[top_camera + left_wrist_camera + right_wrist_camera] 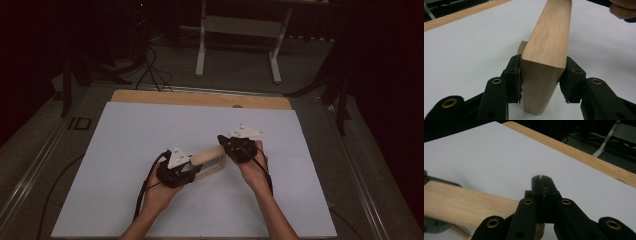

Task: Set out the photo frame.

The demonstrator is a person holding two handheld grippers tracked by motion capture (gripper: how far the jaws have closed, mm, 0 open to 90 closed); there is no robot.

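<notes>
Here, left claw (541,82) clamping wooden block (549,42), right claw (541,185) fully closed, white board (150,130) beneath.

The wooden block (549,37) is pale tan oak with fine darker grain streaks along its length. Each tool is matte black: the left tool (176,170) and right tool (240,146) carry white three-cornered plates, and brass-coloured rivets dot their arms. Beneath them lies a white sheet (150,130), edged beyond by the light-brown tabletop (200,98).
</notes>
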